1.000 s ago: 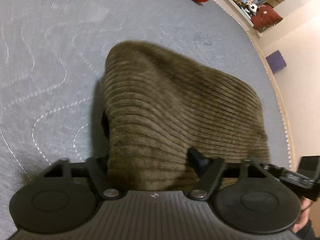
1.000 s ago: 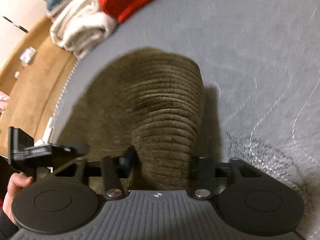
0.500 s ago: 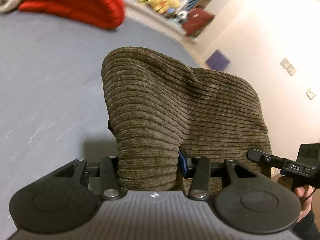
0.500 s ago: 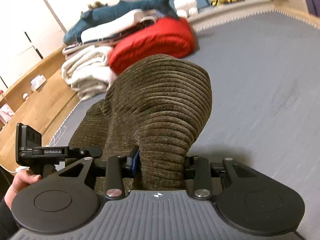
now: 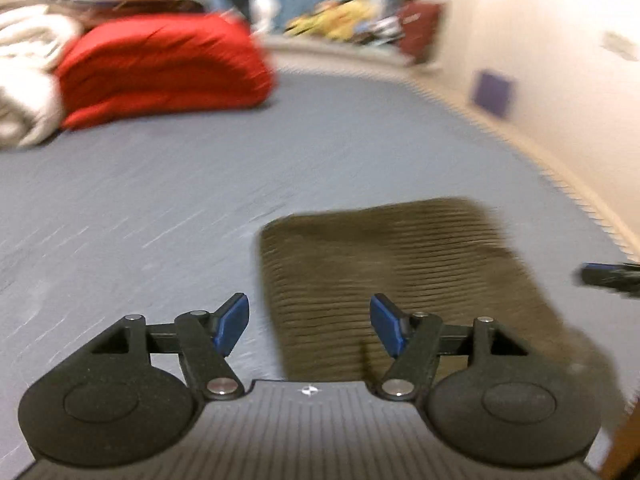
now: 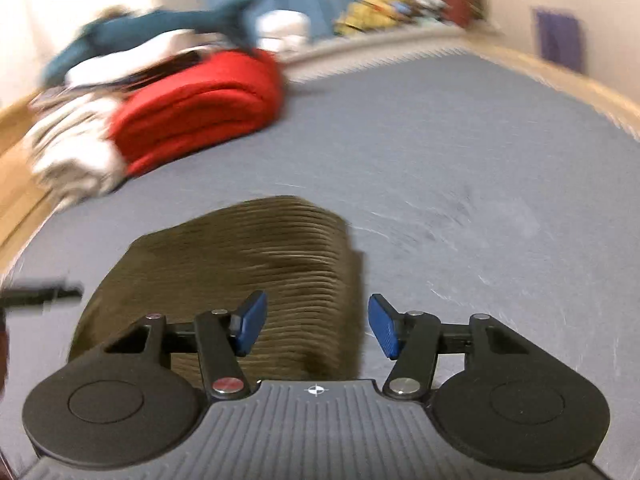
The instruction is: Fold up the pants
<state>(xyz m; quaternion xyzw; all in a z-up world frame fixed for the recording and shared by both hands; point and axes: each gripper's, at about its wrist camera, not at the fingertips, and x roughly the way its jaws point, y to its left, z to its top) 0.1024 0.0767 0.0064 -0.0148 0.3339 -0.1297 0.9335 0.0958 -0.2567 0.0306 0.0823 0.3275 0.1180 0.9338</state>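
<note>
The brown corduroy pants [image 5: 392,272] lie folded in a flat rectangle on the grey bed [image 5: 180,184]. My left gripper [image 5: 308,326] is open and empty, just above the pants' near left edge. My right gripper [image 6: 316,328] is open and empty over the pants [image 6: 248,264] at their near right edge. The tip of the other gripper shows at the edge of each view. Both views are motion-blurred.
A folded red blanket [image 5: 160,64] and a white blanket [image 5: 24,80] lie at the far left of the bed. A blue shark toy [image 6: 168,28] lies behind them. Plush toys [image 6: 384,4] sit on a ledge by the wall. The bed edge [image 5: 568,184] runs along the right.
Both grippers have opened and let go of the pants. The pants, held up half a second ago, now lie flat on the bed. Both grippers have pulled back.
</note>
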